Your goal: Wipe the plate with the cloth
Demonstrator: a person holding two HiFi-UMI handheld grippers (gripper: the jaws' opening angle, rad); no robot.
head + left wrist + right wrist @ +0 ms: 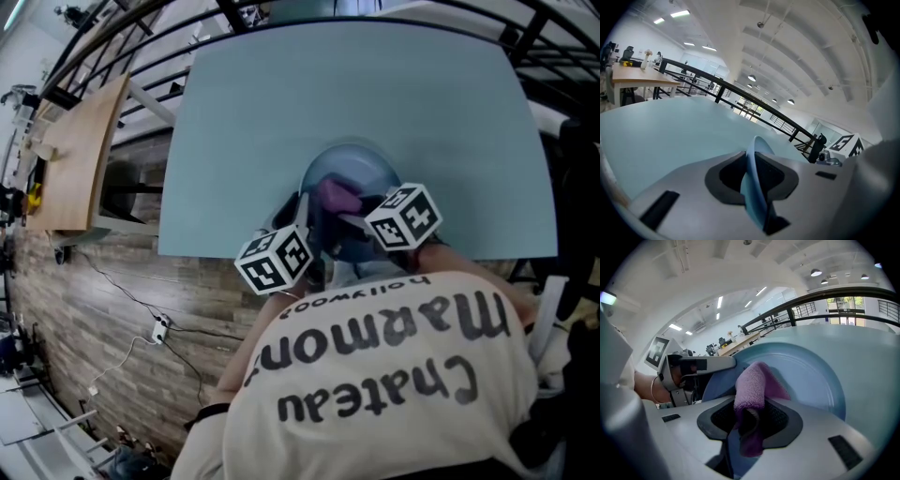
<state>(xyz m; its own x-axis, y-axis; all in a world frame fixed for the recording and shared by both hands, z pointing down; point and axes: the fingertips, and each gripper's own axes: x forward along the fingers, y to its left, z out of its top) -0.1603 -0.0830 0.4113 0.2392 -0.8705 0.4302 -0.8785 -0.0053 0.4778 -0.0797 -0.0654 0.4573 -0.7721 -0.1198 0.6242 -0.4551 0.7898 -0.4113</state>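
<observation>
Left tool (753,174): we grip the rim of the blue plate (813,376), held on edge.
Right tool (750,420): we pinch the purple cloth (752,383) at the plate's face.
Plate: over the worktop (375,103), near edge.
Shirt (375,412): reads "Chateau Marmont hollywood".

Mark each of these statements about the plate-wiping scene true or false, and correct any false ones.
1. The left claw is shut on the rim of the blue plate. True.
2. The right claw holds a green sponge. False: it grips a purple cloth.
3. The table top is pale blue-grey. True.
4. The cloth lies loose on the table, far from the plate. False: it is pinched in the right claw, right at the plate's face.
</observation>
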